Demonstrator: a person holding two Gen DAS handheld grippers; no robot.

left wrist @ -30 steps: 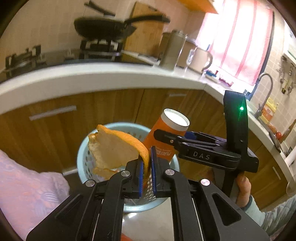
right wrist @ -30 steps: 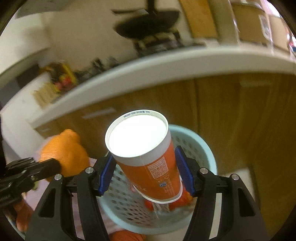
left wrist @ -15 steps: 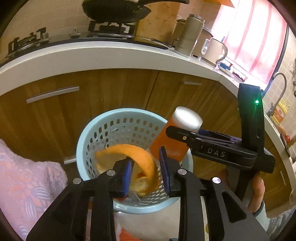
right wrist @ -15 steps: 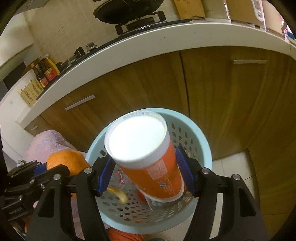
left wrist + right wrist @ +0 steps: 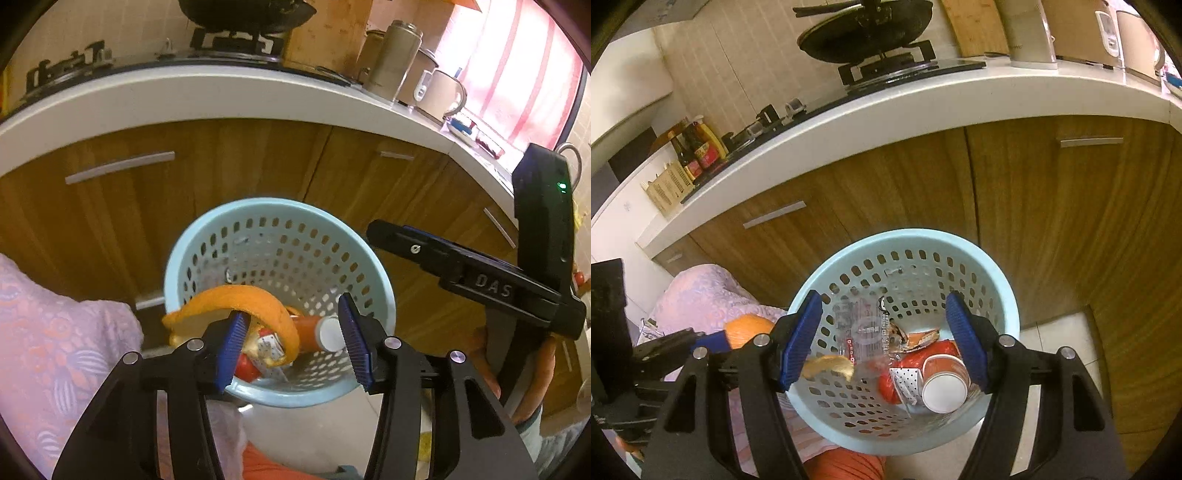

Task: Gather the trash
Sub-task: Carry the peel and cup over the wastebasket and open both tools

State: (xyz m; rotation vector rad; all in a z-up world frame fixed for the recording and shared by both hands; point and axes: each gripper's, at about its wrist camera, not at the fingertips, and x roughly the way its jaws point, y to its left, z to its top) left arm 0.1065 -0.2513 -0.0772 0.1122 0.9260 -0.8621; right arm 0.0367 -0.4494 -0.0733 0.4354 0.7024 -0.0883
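Note:
A light-blue perforated basket [image 5: 384, 295] [image 5: 1006, 291] stands on the floor in front of the cabinets. An orange paper cup [image 5: 945, 380] [image 5: 317, 330] lies on its side inside it. My right gripper [image 5: 884, 339] hovers over the basket, its jaws opening with nothing between them. My left gripper [image 5: 291, 306] is at the basket's near rim with its jaws opening. A curled orange peel [image 5: 236, 297] [image 5: 750, 326] hangs over its left finger, and the right pad is clear of it.
In the basket also lie a clear plastic wrapper [image 5: 864, 328] and red packaging [image 5: 897, 384]. Wooden cabinet doors [image 5: 1034, 221] and a white counter edge [image 5: 221, 96] rise behind. A pink patterned cloth [image 5: 55, 350] is at the left. A hand [image 5: 532, 373] holds the right gripper's handle.
The orange cup has left the right gripper and now lies in the basket. The left jaws have spread apart and sunk toward the basket, with the peel now draped on one finger.

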